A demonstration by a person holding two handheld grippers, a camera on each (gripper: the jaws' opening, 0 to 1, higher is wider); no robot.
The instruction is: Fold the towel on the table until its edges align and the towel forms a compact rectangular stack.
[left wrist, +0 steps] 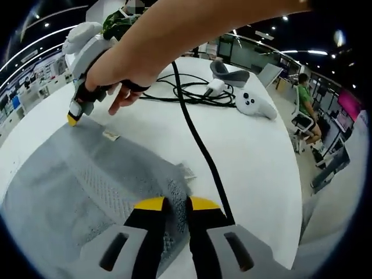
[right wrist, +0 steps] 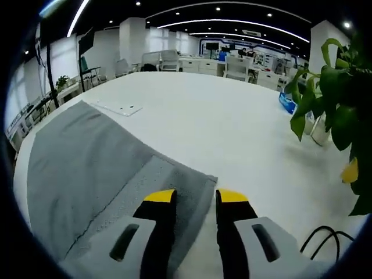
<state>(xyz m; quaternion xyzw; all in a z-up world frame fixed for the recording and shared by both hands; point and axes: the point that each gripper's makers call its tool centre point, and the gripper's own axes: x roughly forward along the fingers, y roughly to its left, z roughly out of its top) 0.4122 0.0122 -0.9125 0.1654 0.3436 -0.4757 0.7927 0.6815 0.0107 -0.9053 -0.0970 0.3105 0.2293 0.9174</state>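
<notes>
A grey towel (left wrist: 87,186) lies spread on the white table (left wrist: 256,157). My left gripper (left wrist: 177,204) is shut on the towel's near corner, and the cloth shows in the narrow gap between its yellow-tipped jaws. At the far corner, a person's hand holds my right gripper (left wrist: 74,118) with its tip down on the towel edge. In the right gripper view, the towel (right wrist: 87,168) runs off to the left. My right gripper (right wrist: 196,196) stands open, and the towel's corner lies in the gap between its jaws.
A black cable (left wrist: 200,145) runs from my left gripper across the table to a coil. A white controller (left wrist: 253,103) and a grey device (left wrist: 228,72) lie beyond it. A potted plant (right wrist: 331,87) stands at the right. A small white plate (right wrist: 119,107) lies past the towel.
</notes>
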